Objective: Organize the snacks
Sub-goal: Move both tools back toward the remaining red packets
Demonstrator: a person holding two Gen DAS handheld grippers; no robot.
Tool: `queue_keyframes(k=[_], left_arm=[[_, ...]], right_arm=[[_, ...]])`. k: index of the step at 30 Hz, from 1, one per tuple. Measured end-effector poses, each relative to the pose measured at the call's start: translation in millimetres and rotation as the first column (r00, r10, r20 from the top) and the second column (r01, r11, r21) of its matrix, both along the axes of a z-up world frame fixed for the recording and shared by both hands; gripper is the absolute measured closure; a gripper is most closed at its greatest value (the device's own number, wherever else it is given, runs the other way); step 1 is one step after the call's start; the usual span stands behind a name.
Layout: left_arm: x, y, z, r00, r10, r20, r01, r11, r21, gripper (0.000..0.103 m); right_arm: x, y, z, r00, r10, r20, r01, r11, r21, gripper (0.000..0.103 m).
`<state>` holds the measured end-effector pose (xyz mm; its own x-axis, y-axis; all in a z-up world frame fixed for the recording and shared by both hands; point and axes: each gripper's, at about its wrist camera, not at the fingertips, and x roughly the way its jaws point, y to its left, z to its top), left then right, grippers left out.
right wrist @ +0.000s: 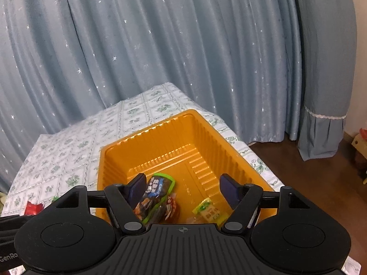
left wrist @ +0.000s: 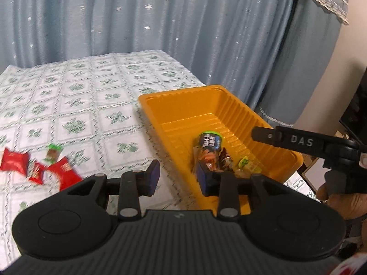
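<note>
An orange plastic tray [left wrist: 183, 105] stands on the table's right part. Inside lie a dark snack packet with a green edge [left wrist: 209, 141], a yellow-green packet [left wrist: 246, 163] and a brown one between them. My left gripper [left wrist: 179, 178] is open and empty, over the tray's left rim. Left of it on the cloth lie red packets [left wrist: 13, 163] and a small green packet [left wrist: 54, 153]. My right gripper [right wrist: 183, 190] hangs open over the tray [right wrist: 160, 137], with the dark packet [right wrist: 158, 194] lying below its left finger and the yellow-green packet [right wrist: 209, 210] lower right. Nothing is pressed between its pads.
A floral tablecloth [left wrist: 91, 96] covers the table, and a blue starred curtain [right wrist: 183, 45] hangs right behind it. A wooden floor [right wrist: 309, 178] drops off past the table's right edge. A person's hand [left wrist: 339, 201] holds the right gripper [left wrist: 298, 139] at the tray's right side.
</note>
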<state>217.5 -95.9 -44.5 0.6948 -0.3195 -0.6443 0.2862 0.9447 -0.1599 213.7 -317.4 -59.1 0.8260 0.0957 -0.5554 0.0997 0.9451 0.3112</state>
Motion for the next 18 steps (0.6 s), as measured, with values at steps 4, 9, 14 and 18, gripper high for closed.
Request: queue_keyframes(k=[4, 9, 14, 18], left_arm=[[-17, 17, 9, 0.999, 0.046, 0.004, -0.046, 0.999, -0.003, 0.066], [-44, 38, 25, 0.995, 0.1, 0.006, -0.1, 0.995, -0.009, 0.058], [-76, 58, 37, 0.99, 0.137, 0.016, -0.137, 0.99, -0.009, 0.05], [-100, 76, 45, 0.985, 0.175, 0.015, -0.174, 0.985, -0.014, 0.043]], right_arm=[[-14, 5, 10, 1.0, 0.007, 0.0, -0.007, 1.0, -0.016, 0.032], [-38, 17, 26, 1.0, 0.025, 0.008, -0.025, 0.999, -0.022, 0.032], [-66, 38, 38, 0.998, 0.062, 0.003, -0.062, 0.998, -0.02, 0.032], [-87, 57, 45, 0.996, 0.089, -0.002, -0.089, 0.996, -0.011, 0.032]])
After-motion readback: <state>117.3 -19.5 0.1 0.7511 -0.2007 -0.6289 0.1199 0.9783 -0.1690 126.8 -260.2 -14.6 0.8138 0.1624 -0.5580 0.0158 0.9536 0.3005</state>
